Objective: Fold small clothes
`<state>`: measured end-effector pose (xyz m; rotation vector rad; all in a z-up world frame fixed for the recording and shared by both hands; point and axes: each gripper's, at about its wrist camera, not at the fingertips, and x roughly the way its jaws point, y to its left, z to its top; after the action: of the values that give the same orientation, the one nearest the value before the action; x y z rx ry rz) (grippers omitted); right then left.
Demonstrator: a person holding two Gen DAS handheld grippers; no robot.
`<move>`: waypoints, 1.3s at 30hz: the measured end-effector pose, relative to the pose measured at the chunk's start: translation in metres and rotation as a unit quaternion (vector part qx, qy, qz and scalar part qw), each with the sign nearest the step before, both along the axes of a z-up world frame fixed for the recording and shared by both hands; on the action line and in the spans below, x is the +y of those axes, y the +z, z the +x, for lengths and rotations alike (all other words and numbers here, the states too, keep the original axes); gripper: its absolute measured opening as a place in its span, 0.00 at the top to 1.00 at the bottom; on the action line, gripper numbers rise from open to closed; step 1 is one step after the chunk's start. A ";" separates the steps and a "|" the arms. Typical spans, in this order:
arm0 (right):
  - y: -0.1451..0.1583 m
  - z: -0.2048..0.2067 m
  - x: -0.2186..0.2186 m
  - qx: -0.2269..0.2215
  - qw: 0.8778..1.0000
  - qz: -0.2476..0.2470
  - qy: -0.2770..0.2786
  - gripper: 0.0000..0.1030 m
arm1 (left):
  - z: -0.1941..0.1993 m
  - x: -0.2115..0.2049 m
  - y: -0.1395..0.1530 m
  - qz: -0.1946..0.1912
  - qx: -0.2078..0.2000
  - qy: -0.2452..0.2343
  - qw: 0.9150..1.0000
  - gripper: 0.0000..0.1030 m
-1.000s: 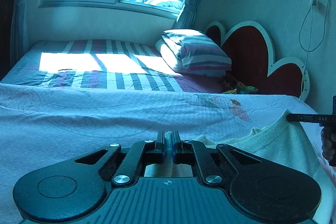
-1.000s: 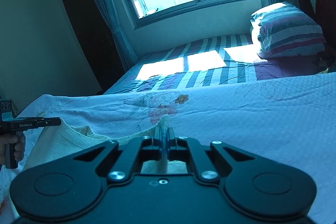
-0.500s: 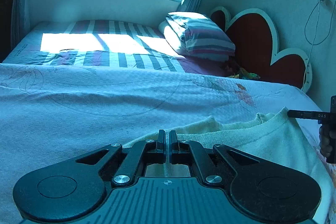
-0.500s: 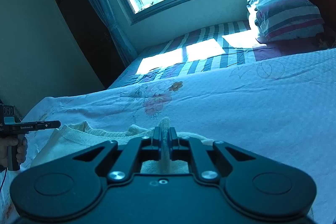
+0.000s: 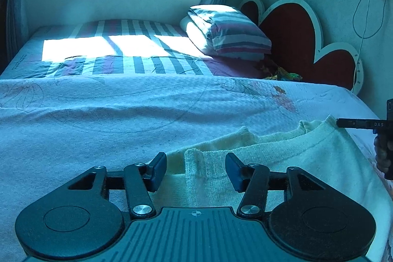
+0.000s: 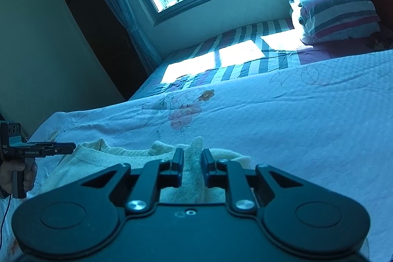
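L claw (image 5: 195, 170) spread, just opened | R claw (image 6: 192, 167) opening, slightly apart | sweater (image 5: 307, 158) released

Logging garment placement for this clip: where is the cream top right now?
The cream top lies on the near edge of the floral bedspread, low right of centre in the left wrist view, low left in the right one, by both claws.

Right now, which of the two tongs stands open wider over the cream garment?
The left tongs: their pads stand well clear either side of the cream garment. The right tongs show only a narrow gap around a raised fold.
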<state>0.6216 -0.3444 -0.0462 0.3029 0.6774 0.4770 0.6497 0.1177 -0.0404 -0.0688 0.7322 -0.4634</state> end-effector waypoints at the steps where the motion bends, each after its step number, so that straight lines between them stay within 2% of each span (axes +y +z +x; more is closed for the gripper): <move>1: -0.001 0.000 0.001 -0.001 1.000 0.001 0.001 0.83 | 0.001 -0.001 0.000 0.003 0.002 -0.003 1.000 0.49; 2: -0.001 -0.001 0.001 -0.004 1.000 0.001 0.000 0.83 | 0.004 -0.003 -0.002 0.011 0.010 -0.007 1.000 0.49; 4: -0.001 0.000 0.001 -0.005 1.000 0.002 -0.002 0.83 | 0.009 -0.005 -0.006 0.009 0.029 -0.015 0.999 0.62; 6: -0.001 0.000 0.002 -0.005 1.000 -0.001 0.001 0.83 | 0.013 -0.005 -0.010 0.001 0.044 -0.025 0.999 0.70; 8: -0.001 0.001 0.004 -0.005 1.000 -0.009 0.007 0.83 | 0.015 -0.002 -0.010 -0.020 0.054 -0.033 0.998 0.85; 9: -0.001 0.000 0.005 -0.004 1.000 -0.012 0.012 0.83 | 0.015 0.000 -0.011 -0.025 0.052 -0.033 0.998 0.92; 10: -0.001 0.000 0.006 -0.005 1.000 -0.016 0.013 0.83 | 0.013 0.000 -0.010 -0.025 0.045 -0.032 0.998 0.94; 16: 0.002 0.001 0.009 -0.008 0.999 -0.028 0.025 0.83 | -0.003 0.001 0.001 -0.062 -0.022 -0.027 0.997 0.96; 20: 0.001 0.006 0.014 -0.006 0.999 -0.043 0.019 0.81 | -0.002 0.002 0.002 -0.068 -0.030 -0.019 0.997 0.96; 21: 0.000 0.009 0.015 0.003 0.999 -0.043 0.018 0.84 | -0.003 0.002 0.003 -0.070 -0.036 -0.017 0.997 0.96; 22: -0.001 0.010 0.016 0.010 0.999 -0.049 0.017 0.95 | -0.004 0.003 0.006 -0.077 -0.042 -0.017 0.996 0.97; 26: 0.008 -0.003 0.015 -0.026 0.998 -0.046 0.017 0.95 | -0.004 0.001 0.019 -0.084 -0.063 -0.017 0.994 0.97; 29: 0.016 -0.005 0.008 -0.045 0.998 -0.033 -0.003 0.95 | 0.003 0.001 0.019 -0.074 -0.059 -0.012 0.995 0.97; 32: 0.015 -0.001 0.007 -0.043 0.998 -0.037 -0.011 0.95 | 0.010 0.001 0.010 -0.061 -0.046 0.001 0.997 0.97; 39: -0.008 0.010 0.005 -0.007 0.998 -0.045 -0.031 0.95 | 0.022 -0.006 -0.020 -0.044 -0.012 0.022 0.999 0.96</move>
<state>0.6317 -0.3399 -0.0547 0.2343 0.6712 0.3876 0.6720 0.1120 -0.0600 -0.1615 0.6843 -0.4542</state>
